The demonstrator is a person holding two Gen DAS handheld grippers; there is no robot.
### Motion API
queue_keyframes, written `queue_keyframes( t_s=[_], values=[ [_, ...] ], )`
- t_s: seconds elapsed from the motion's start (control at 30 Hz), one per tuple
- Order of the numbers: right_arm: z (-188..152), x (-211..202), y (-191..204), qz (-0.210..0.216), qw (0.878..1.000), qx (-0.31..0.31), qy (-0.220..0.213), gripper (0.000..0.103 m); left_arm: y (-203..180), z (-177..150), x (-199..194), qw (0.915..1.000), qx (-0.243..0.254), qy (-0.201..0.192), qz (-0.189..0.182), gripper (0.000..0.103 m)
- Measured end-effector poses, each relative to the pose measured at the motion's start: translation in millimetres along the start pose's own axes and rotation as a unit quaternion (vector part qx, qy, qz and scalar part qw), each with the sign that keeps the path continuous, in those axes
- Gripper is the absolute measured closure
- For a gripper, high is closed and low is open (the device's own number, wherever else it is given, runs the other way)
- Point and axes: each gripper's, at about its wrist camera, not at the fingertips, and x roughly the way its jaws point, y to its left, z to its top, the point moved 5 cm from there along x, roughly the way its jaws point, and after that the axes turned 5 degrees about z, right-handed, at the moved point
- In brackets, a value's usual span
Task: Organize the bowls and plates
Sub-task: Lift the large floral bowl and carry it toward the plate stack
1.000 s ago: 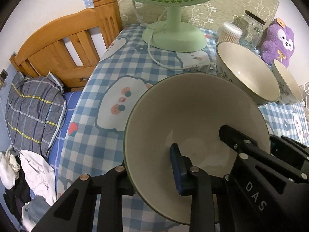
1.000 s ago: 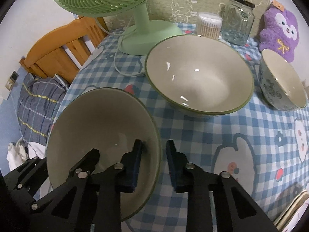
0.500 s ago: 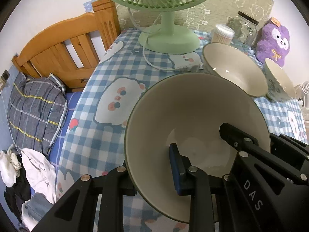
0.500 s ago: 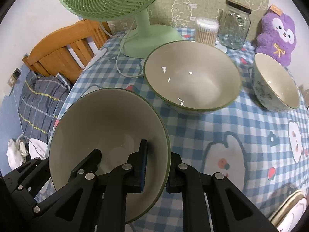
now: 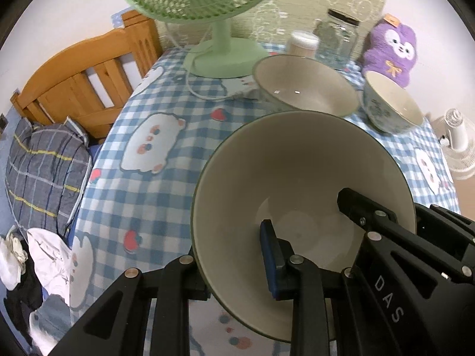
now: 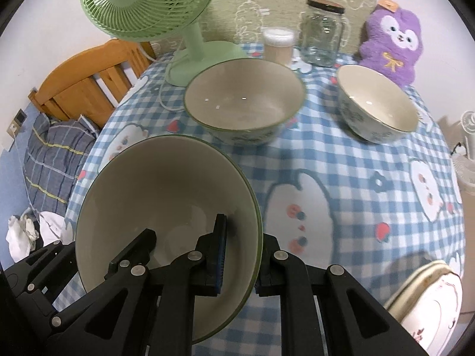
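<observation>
A large cream bowl with a green rim [image 5: 302,178] [image 6: 166,195] hangs tilted above the checked tablecloth, carried by both grippers. My left gripper [image 5: 234,270] is shut on its left rim, blue pad inside and the other finger outside. My right gripper [image 6: 240,261] is shut on the right rim in the same way. Each gripper shows in the other's view, the right gripper [image 5: 371,216] and the left gripper [image 6: 133,252]. A matching green-rimmed bowl [image 5: 305,86] [image 6: 243,101] stands on the table beyond. A smaller floral bowl [image 5: 392,106] [image 6: 377,103] stands to its right.
A green desk fan [image 6: 148,3] with its cord, a glass jar [image 6: 322,35], a cotton-swab tub [image 6: 277,44] and a purple plush [image 6: 392,38] line the back. A patterned plate [image 6: 427,296] lies front right. A wooden bed frame [image 5: 83,80] and bedding lie left.
The right gripper's jaws, open astride the rim a second ago, have closed on it. The bowl has come up off the cloth, and both grippers have drawn back from the far bowls.
</observation>
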Motion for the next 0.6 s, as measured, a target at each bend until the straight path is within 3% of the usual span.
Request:
queue_keyframes(
  t_s=[0.23,0.6],
  values=[
    [-19.6,-14.5,-22.4,-0.017,1.000,0.018,-0.002,0.086,-23.7,-17.4,-4.0,0.9998,0.006,0.005,-0.020,0.077],
    [-55.3,-28.4,-41.3,-0.022,0.999,0.030,0.000,0.086,-44.5,-48.0,-14.0,0.9995,0.020,0.009,-0.021,0.077]
  ],
)
